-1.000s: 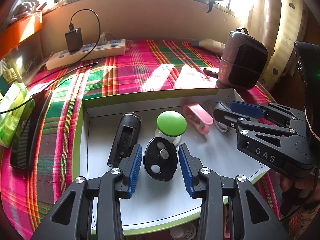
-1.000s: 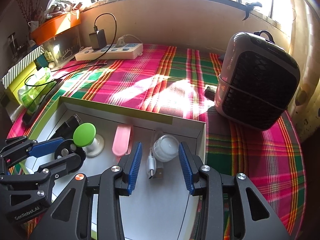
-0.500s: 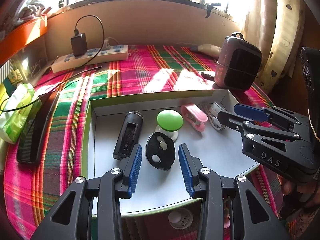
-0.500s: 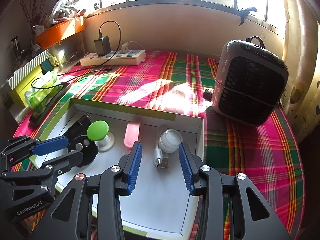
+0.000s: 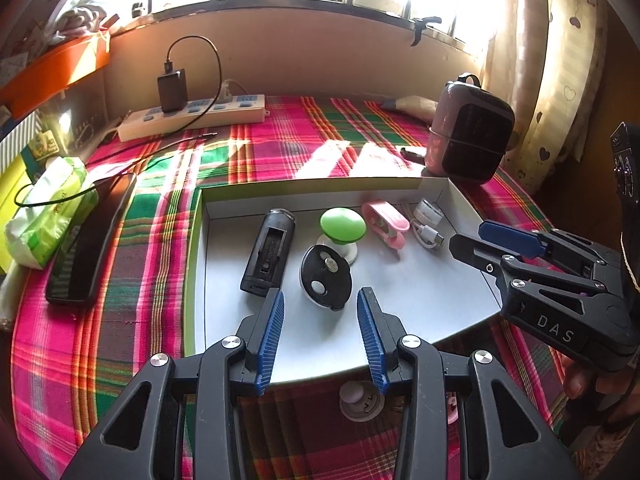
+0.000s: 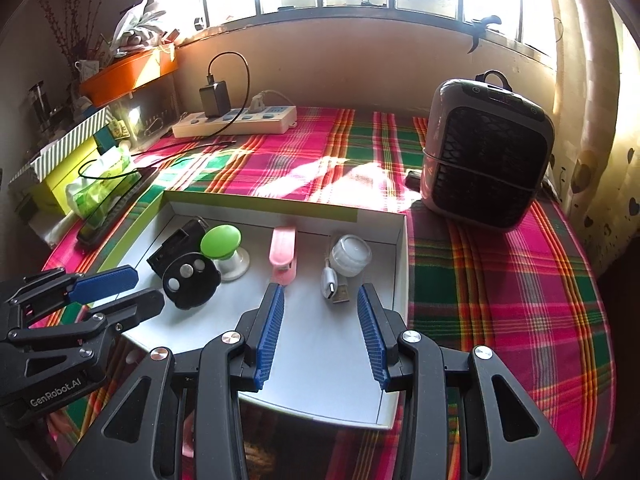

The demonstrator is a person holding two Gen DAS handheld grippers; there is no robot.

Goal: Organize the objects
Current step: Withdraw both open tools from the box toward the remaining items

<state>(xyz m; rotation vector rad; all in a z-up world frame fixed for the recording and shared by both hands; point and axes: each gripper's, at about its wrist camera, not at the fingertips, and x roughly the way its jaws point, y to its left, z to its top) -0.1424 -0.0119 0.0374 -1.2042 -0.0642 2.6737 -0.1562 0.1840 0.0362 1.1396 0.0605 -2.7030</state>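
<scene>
Now: both grippers empty above the tray

Left gripper [image 5: 318,336] and right gripper [image 6: 320,334] hover with fingers apart, gripping nothing. Shallow white cardboard tray [image 5: 404,300] on the plaid-covered counter [image 5: 280,152] holds a black oval disc [image 5: 326,278] with a green-topped knob [image 5: 343,226] touching it at one o'clock.

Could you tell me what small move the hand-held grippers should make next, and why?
Probably lift both clear: the left hand-held gripper and right hand-held gripper are open and empty, and the black oval disc, green-capped knob, pink clip and white USB cable already lie in the shallow white tray.
</scene>
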